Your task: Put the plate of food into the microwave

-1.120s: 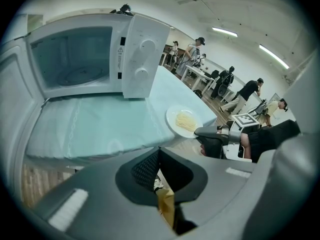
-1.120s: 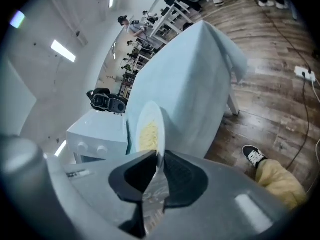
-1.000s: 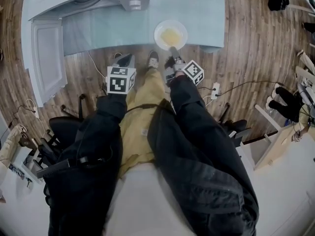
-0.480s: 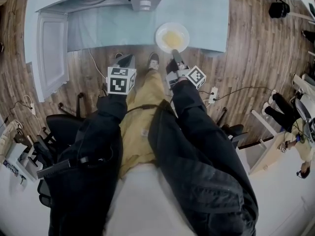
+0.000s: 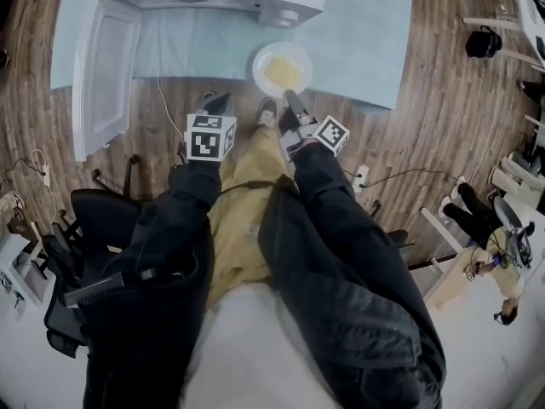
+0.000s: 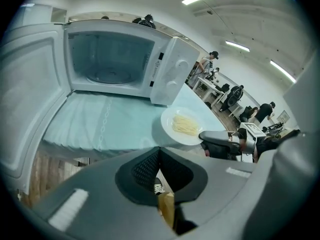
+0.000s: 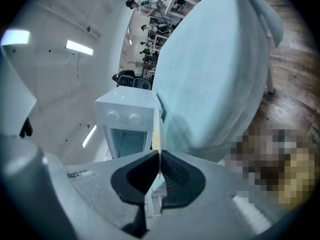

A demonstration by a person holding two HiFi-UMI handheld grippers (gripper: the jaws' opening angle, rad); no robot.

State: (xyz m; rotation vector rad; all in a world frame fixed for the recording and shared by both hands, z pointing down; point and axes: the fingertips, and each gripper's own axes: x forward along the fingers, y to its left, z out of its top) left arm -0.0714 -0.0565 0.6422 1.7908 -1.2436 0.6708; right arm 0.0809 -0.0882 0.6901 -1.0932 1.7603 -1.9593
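White door [image 5: 106, 71] hangs wide open at far left, so the microwave [image 6: 112, 59] mouth is free and the turntable [image 6: 107, 76] shows inside. Pale blue cloth [image 5: 358, 32] covers the table in front of it. My left claw [image 6: 159, 153] is closed on itself with nothing in it, parked at the table's near edge, apart from the plate. The plate [image 5: 281, 66] of noodles [image 5: 281, 75] is right of the microwave's front corner, at the near table edge, outside the oven. My right claw [image 7: 159, 156] has just been closing and now pinches the plate's near rim, edge-on between the pads. Can't tell if the plate is off the cloth yet.

How I'd run it:
- It's a single rim pinch, so the weight hangs far from the pads. Keep the plate level and go slow with no wrist roll, or the noodles slide.
- Swing left past the knob panel [image 6: 172, 69], then straight in over the turntable.
- The door is on the far side, so no clash likely.
- Left claw could prop the opposite rim if it sags.
- Set down flat before letting go.
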